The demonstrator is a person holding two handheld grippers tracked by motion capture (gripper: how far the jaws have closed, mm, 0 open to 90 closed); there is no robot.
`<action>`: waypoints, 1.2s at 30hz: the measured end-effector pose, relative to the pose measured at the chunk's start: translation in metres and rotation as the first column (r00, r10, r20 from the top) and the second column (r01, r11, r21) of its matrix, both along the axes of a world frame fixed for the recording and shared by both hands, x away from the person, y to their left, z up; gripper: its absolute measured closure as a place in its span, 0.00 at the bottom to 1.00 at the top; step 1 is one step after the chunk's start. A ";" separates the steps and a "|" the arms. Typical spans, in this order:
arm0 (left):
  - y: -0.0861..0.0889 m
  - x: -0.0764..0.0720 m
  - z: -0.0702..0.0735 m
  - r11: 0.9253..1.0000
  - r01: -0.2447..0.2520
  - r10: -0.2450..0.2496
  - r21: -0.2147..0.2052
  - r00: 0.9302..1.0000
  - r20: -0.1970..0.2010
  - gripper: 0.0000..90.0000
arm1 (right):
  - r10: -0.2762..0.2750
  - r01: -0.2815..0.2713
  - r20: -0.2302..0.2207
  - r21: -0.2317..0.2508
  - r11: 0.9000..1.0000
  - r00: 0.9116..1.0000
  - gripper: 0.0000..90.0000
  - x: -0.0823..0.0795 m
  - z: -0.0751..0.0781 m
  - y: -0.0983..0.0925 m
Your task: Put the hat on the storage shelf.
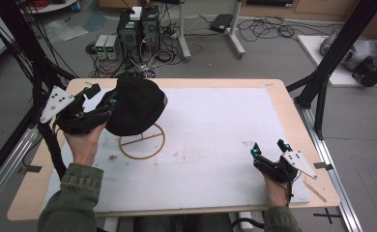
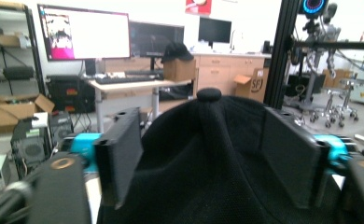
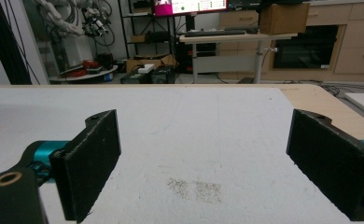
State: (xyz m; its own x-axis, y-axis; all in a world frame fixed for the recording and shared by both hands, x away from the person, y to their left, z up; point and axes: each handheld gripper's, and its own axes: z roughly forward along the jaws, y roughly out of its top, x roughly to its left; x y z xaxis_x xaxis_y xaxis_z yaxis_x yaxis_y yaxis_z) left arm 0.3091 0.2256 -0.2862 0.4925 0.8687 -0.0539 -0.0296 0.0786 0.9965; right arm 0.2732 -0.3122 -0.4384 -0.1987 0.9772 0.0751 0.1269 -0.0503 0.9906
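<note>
Thing in hand: we see a black knitted fabric cap point(image 1: 136, 107) with a small button on its crown, raised above the left part of the desk point(image 1: 278, 101), over a thin wooden ring stand with a crossbar point(image 1: 142, 141).
Left gripper: our left gripper point(image 1: 110, 103) is clamped on the cap; in the left gripper view its two black fingers point(image 2: 120, 151) press the cloth from either side, with the crown button rising between and beyond them.
Right gripper: our right gripper point(image 1: 268, 148) sits low near the right front of the desk, its fingers point(image 3: 87, 161) spread wide with nothing between them but bare white foam mat point(image 1: 215, 135).
Cap relative to fingers: the cap bulges out past the left fingers toward the middle of the desk; we judge the grip lies on the side panel, though the dark cloth hides just where the rim falls.
Cap relative to stand: it hangs above the ring, and we cannot tell whether it touches.
Handling: we expect the cap to be light, soft and floppy, sagging wherever it is unsupported and in no way fragile; knit cloth should not slip in padded fingers.
Where to hold: we judge a fold of the side or the rim best, since the rounded crown would collapse under a pinch.
Risk: cloth may snag on the stand.
</note>
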 end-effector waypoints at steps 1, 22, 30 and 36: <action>0.001 -0.001 0.000 1.000 0.001 -0.001 -0.002 1.000 0.008 0.32 | -0.002 0.002 0.004 -0.003 1.000 1.000 0.10 0.000 0.000 -0.001; 0.022 -0.025 -0.028 0.989 -0.144 0.143 0.016 0.987 0.071 0.17 | -0.007 0.007 0.003 0.008 1.000 1.000 0.10 -0.003 0.000 0.000; 0.034 -0.041 -0.043 0.985 -0.173 0.172 0.006 0.981 0.092 0.16 | -0.004 0.004 0.008 -0.002 1.000 1.000 0.10 -0.003 0.000 0.001; 0.040 -0.047 -0.056 0.982 -0.187 0.184 0.026 0.980 0.072 0.16 | -0.005 0.005 -0.011 0.008 1.000 1.000 0.10 -0.003 -0.002 0.001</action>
